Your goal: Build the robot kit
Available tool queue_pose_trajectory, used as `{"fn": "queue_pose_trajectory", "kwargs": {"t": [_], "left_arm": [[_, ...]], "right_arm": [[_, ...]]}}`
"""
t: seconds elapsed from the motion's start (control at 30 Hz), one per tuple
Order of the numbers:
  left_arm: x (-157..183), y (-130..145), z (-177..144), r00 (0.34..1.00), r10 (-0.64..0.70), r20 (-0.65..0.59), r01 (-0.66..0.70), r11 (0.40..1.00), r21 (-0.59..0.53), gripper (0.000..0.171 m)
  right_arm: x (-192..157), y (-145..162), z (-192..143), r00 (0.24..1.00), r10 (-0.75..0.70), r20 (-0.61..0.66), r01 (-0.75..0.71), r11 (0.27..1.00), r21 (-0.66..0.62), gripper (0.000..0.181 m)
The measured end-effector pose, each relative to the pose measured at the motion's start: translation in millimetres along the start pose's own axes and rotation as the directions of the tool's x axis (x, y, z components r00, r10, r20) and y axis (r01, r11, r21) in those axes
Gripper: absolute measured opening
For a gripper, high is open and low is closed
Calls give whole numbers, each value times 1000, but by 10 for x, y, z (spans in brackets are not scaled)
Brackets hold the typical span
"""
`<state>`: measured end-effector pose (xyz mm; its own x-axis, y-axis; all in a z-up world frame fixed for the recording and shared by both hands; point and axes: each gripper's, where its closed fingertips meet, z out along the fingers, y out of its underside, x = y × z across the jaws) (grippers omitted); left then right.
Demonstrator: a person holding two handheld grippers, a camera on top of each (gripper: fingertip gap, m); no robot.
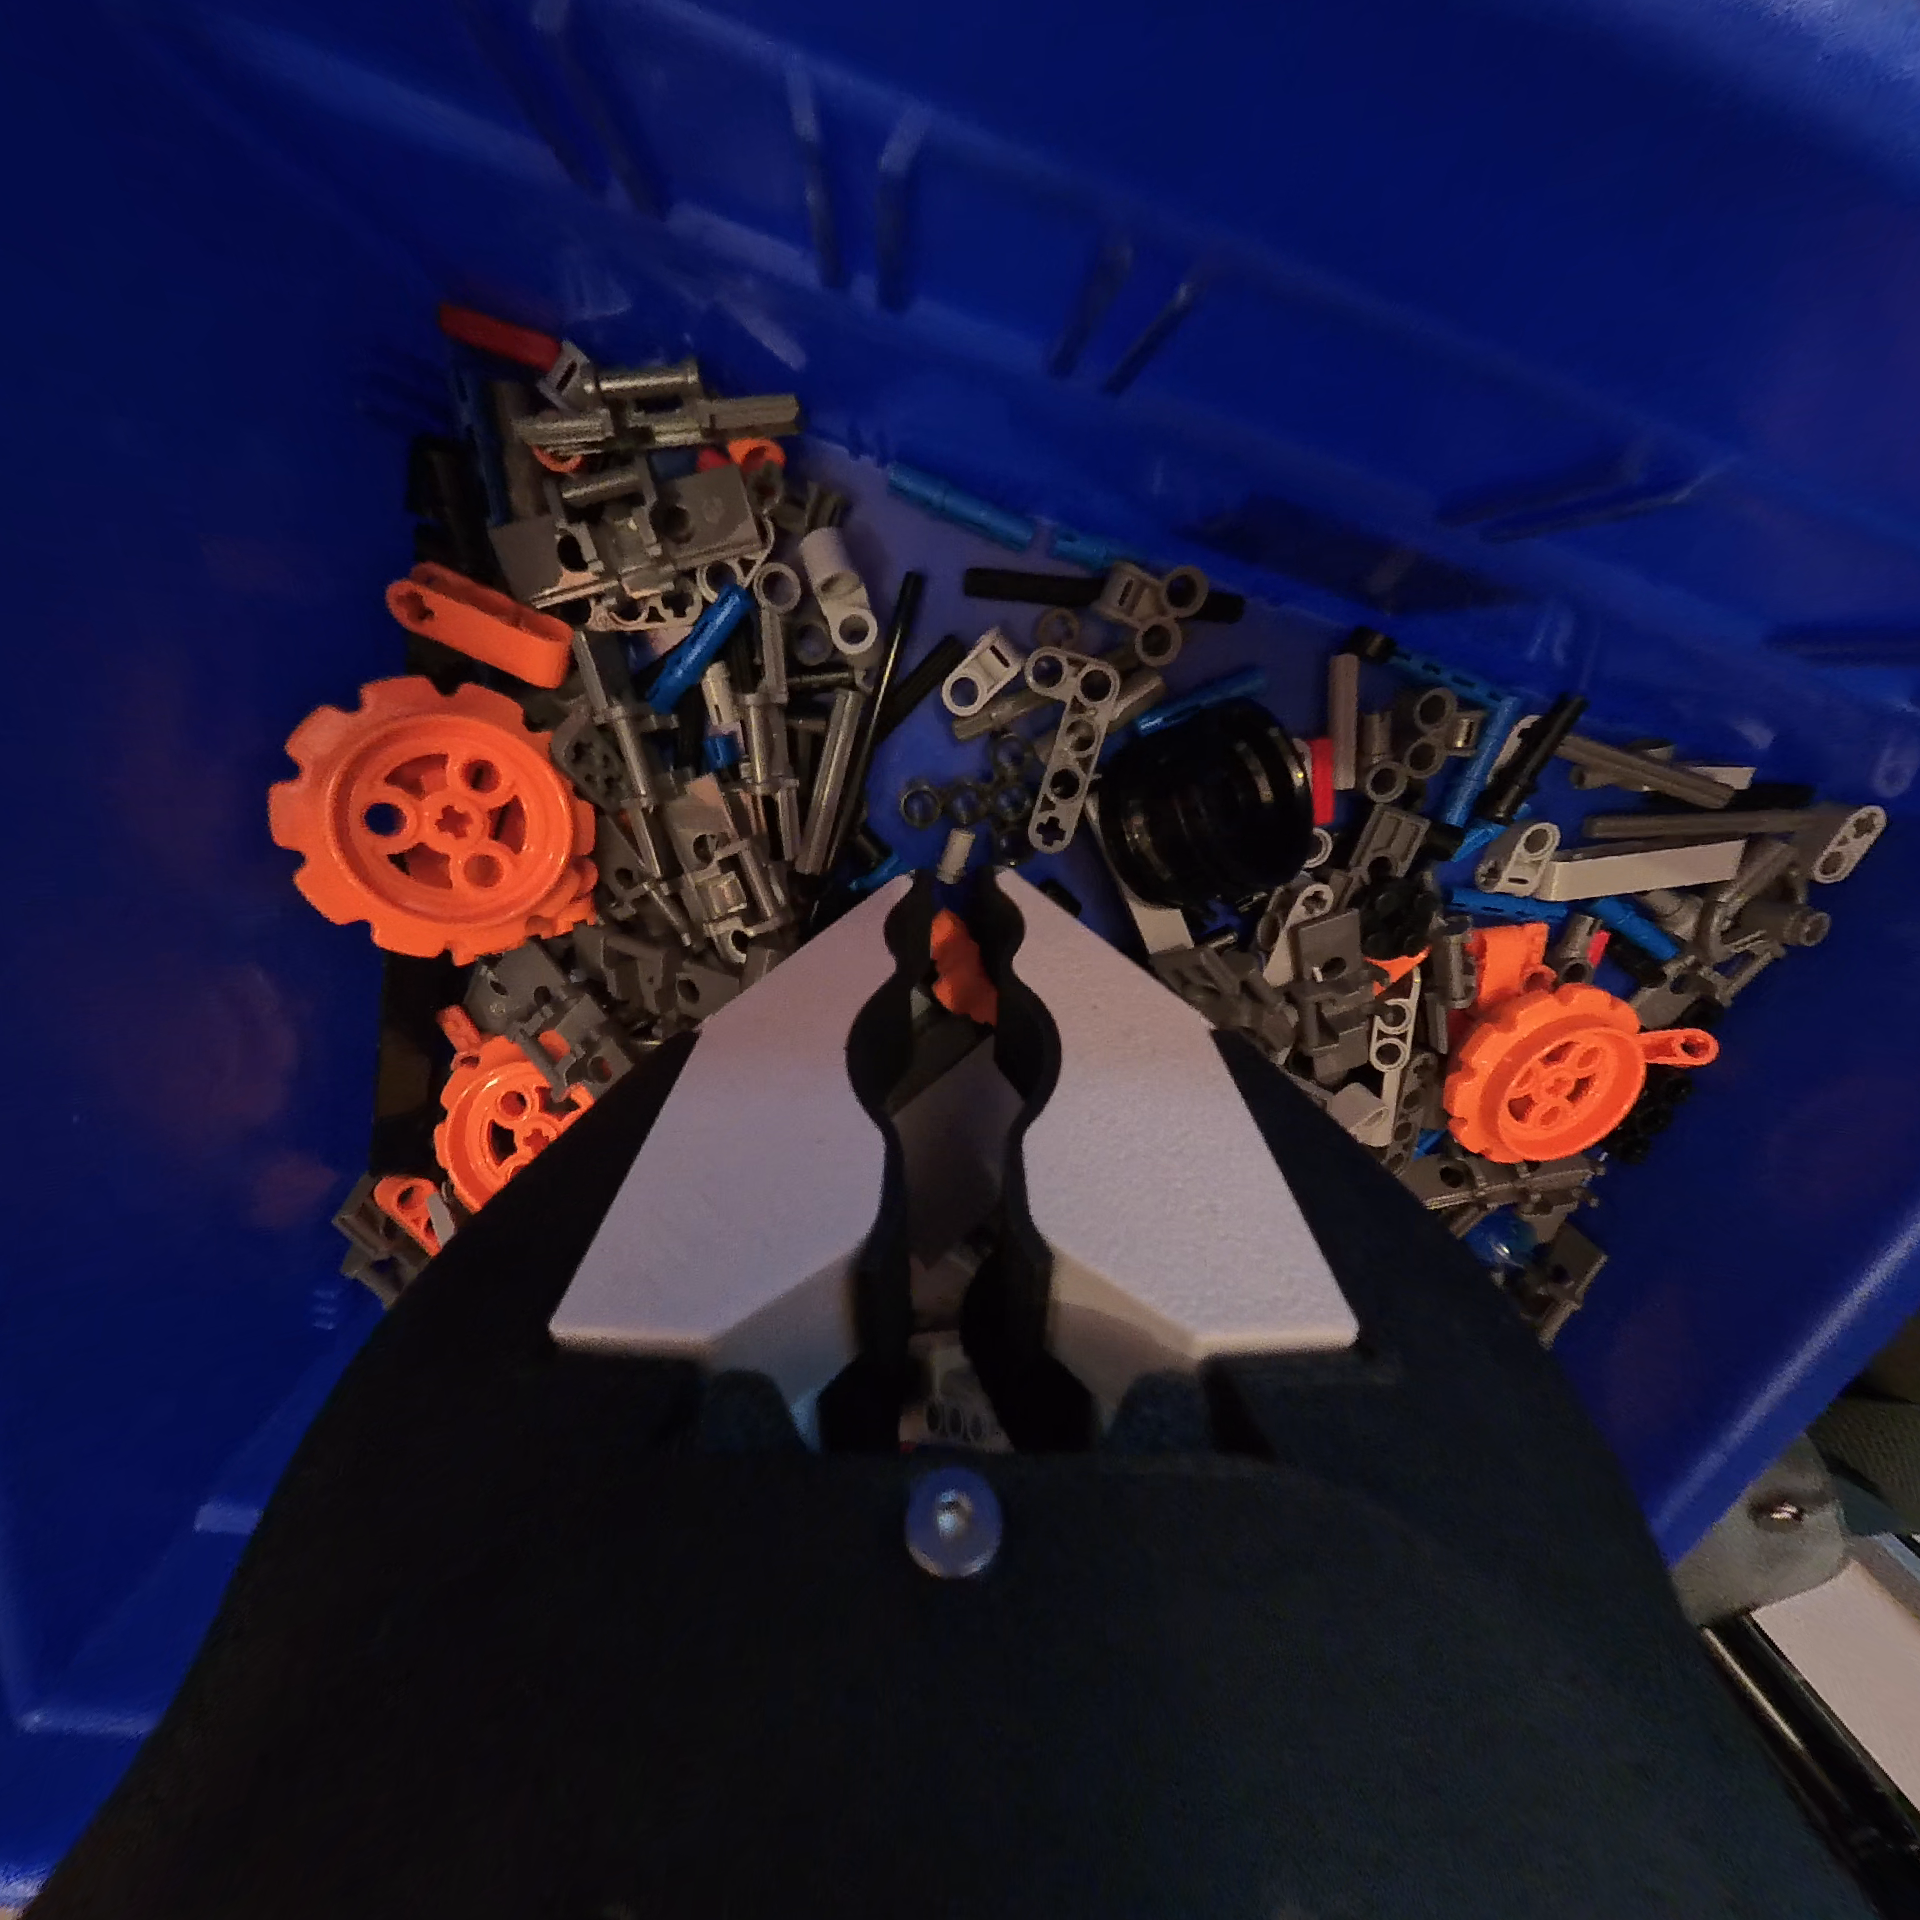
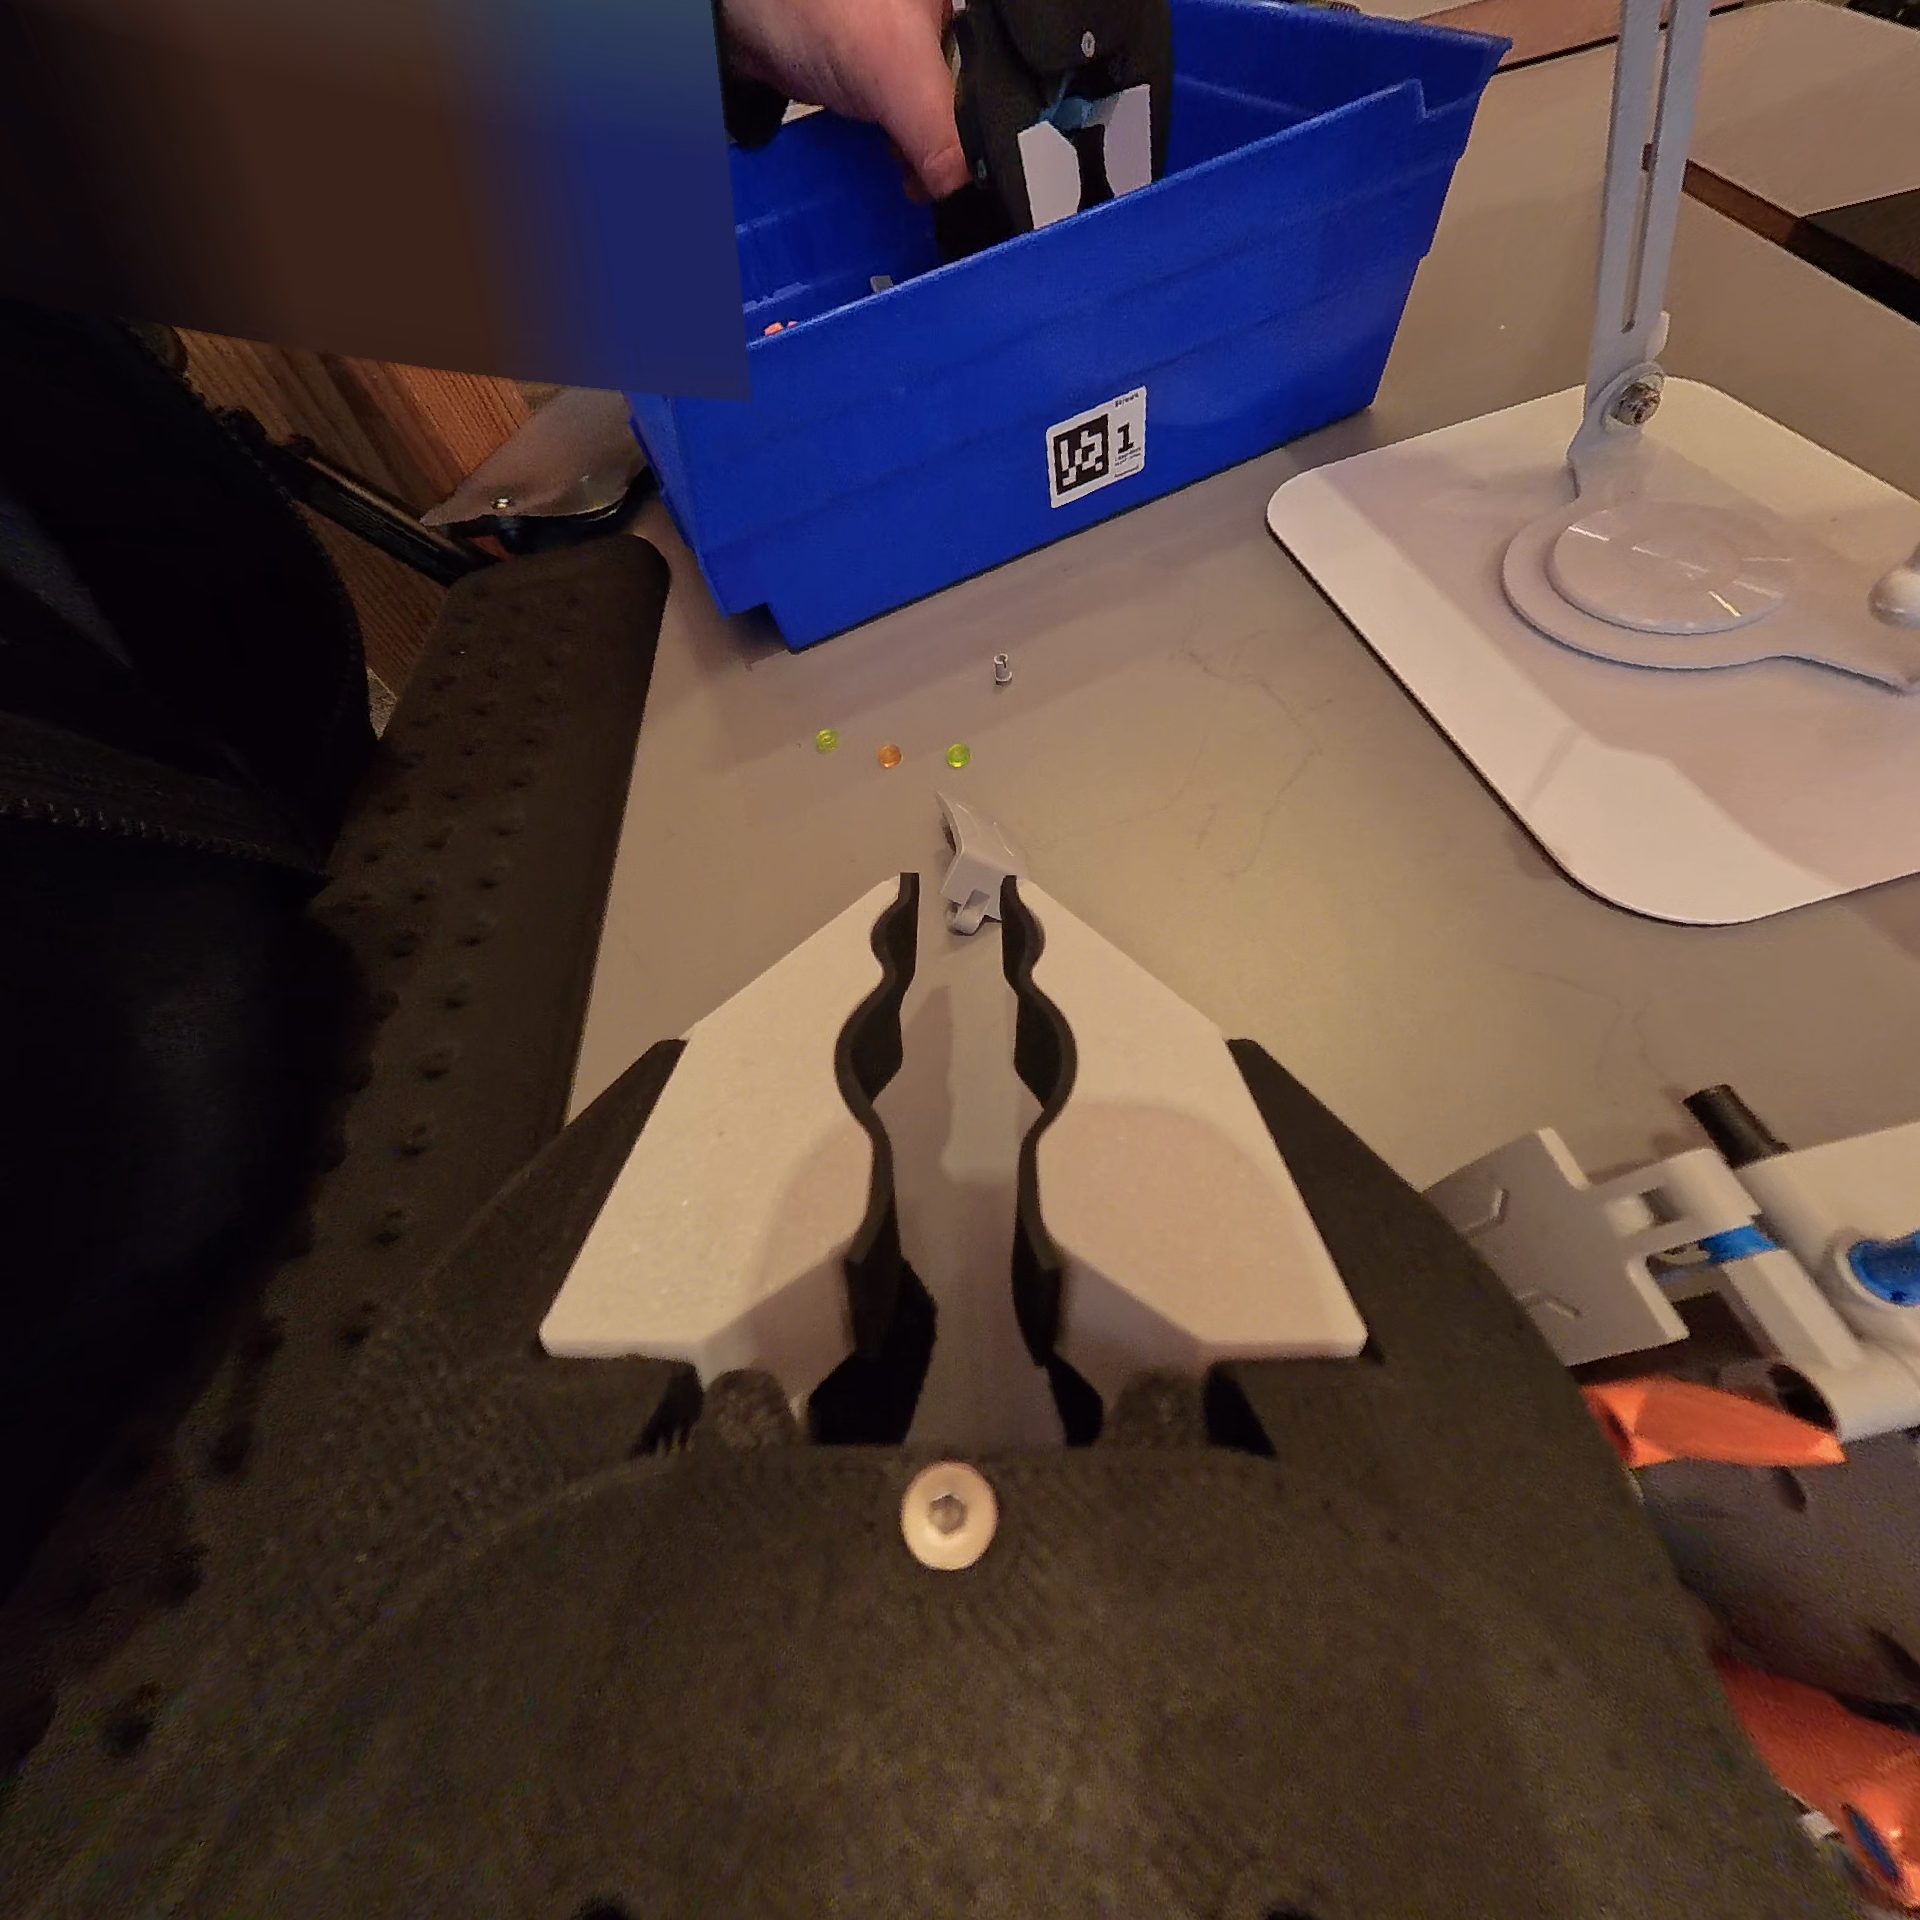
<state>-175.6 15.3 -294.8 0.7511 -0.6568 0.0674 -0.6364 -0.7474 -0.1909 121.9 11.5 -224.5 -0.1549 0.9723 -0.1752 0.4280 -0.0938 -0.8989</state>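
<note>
1. The left gripper (image 1: 954, 883) reaches down into a blue bin (image 1: 1351, 312) full of small plastic building parts in grey, black, blue and orange.
2. Its jaws stand nearly together, with a narrow gap at the tips; a small orange toothed piece (image 1: 956, 971) shows between the fingers, though the dim view does not settle whether it is pinched or merely lying below.
3. Left of that gripper lies a large orange gear wheel (image 1: 428, 816); a smaller orange wheel (image 1: 1548, 1086) sits to the right, and a black round tyre-like part (image 1: 1205, 816) lies just beyond the tips.
4. In the right wrist view the same blue bin (image 2: 1039, 416) stands on a grey table (image 2: 1299, 831), bearing a white square-code sticker (image 2: 1096, 447), with a hand (image 2: 862, 73) holding the left gripper (image 2: 1060, 135) inside it.
5. The right gripper (image 2: 958, 883) hovers low over the table, jaws parted by a clear gap and holding nothing.
6. A light grey angled piece (image 2: 971, 857) lies on the table at its tips, touching or just beside the right fingertip.
7. Beyond it sit 3 small round studs, 2 green (image 2: 827, 741) (image 2: 958, 755) and 1 orange (image 2: 889, 755), and a small grey pin (image 2: 1002, 667) nearer the bin.
8. A white stand base (image 2: 1558, 727) rests at the right; a partly built white, blue and orange model (image 2: 1714, 1278) lies at the lower right.
</note>
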Motion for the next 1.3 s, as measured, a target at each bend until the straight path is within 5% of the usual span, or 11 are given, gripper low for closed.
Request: {"fn": "queue_pose_trajectory", "kwargs": {"t": [0.3, 0.6, 0.87, 1.03, 1.3], "left_arm": [[12, -36, -41, 1000, 16, 13, -16, 999, 34, 4], [342, -149, -534, 998, 53, 13, -54, 992, 116, 3], [836, -609, -956, 992, 125, 11, -123, 960, 253, 4], [1248, -949, -913, 971, 237, -11, -227, 942, 245, 4], [1579, -1168, -427, 935, 347, -66, -343, 937, 68, 4]], "right_arm": [[0, -7, -4, 1000, -1, -1, 1, 1000, 2, 13], [-22, -31, -2, 1000, -21, -8, 21, 1000, -1, 13], [-80, -84, -8, 999, -42, 0, 42, 999, 10, 14], [-98, -113, -21, 999, -53, -3, 54, 998, 15, 14], [-117, -127, -31, 998, -60, -1, 60, 998, 17, 14]]}}
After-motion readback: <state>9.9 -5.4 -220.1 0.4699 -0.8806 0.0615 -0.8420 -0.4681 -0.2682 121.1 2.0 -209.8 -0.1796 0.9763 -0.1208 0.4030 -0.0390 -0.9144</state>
